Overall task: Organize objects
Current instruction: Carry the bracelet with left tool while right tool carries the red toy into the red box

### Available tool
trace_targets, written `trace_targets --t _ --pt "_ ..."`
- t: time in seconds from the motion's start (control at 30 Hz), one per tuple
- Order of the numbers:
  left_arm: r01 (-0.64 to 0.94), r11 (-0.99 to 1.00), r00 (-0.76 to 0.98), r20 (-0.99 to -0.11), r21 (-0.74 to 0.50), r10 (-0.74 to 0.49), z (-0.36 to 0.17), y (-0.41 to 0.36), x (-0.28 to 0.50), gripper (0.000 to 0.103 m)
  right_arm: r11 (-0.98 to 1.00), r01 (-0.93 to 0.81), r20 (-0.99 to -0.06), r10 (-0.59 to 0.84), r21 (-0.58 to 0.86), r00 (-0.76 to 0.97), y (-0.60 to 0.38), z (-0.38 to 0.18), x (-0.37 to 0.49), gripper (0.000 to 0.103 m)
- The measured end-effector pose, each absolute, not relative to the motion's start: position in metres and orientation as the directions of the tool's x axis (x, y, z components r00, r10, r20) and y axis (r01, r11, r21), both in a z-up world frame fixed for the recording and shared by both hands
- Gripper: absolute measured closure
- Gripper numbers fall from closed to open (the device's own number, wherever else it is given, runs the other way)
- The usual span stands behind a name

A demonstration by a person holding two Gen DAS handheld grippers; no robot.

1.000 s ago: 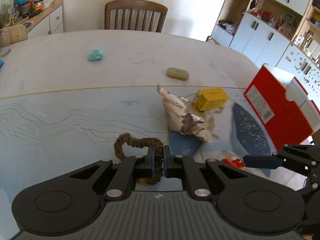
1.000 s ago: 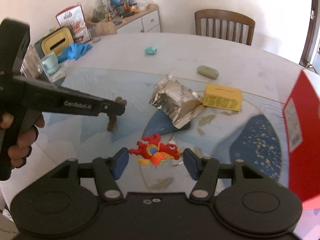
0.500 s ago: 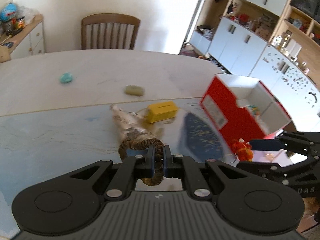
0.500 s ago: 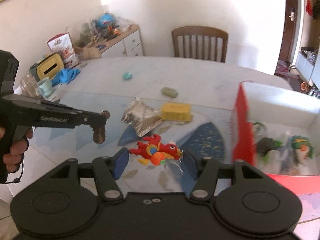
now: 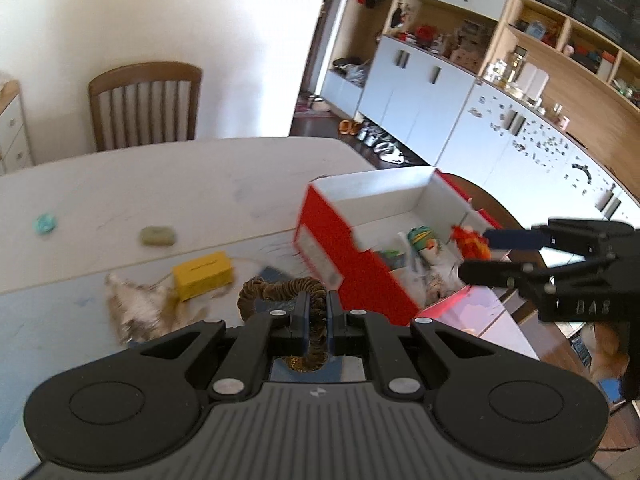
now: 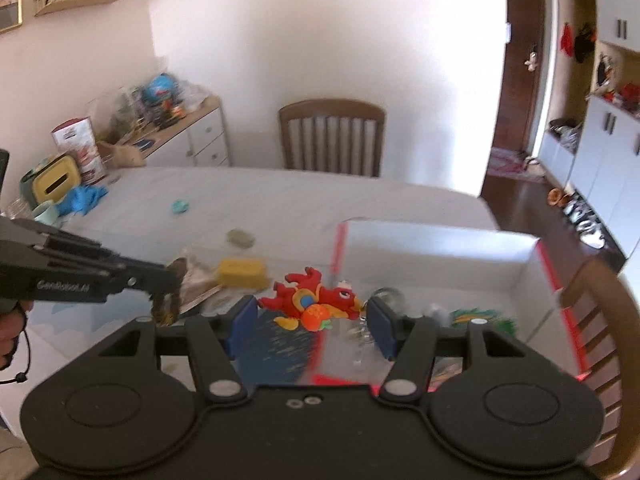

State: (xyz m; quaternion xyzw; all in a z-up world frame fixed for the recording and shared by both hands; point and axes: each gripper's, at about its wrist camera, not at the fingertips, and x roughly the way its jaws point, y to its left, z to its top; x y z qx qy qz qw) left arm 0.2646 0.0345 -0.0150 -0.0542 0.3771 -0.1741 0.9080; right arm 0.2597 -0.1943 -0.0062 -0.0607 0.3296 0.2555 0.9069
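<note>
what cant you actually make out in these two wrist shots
- Contents of the red box: left wrist view, motion blur and the near wall mask most of them.
- Foil packet: left wrist view, smeared; any print is unreadable.
- Lower part of the brown fuzzy ring: left wrist view, hidden by the left gripper clamping it.
- Whether the red dragon toy is over the box: right gripper, unclear in either view.

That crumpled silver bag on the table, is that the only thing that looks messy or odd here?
Mostly, yes. The silver bag lies crumpled and flattened on the table, beside the yellow box. The red box sits at the table's corner and holds a loose jumble. I see nothing spilled or broken.
</note>
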Motion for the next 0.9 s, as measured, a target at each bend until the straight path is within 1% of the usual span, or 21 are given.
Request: trace_targets --t 0.23,0.5,0.9 --pt "0.331 0.919 0.650 -0.654 -0.215 -0.387 -0.001 -0.014 0.286 0.096 0.879 -0.475 -0.606 0.396 0.035 0.690 -0.232 -0.003 0.281 0.044" --pt "0.383 0.904 0.624 -0.668 -0.190 -0.405 0.003 -0.066 0.316 0.096 0.895 -0.446 -0.620 0.352 0.003 0.701 -0.269 -0.015 0.301 0.044" --pt "0.406 0.908 0.608 -0.709 -0.108 -0.356 -0.007 -0.123 0.378 0.096 0.908 -0.418 -0.666 0.309 -0.005 0.679 -0.301 -0.046 0.330 0.044"
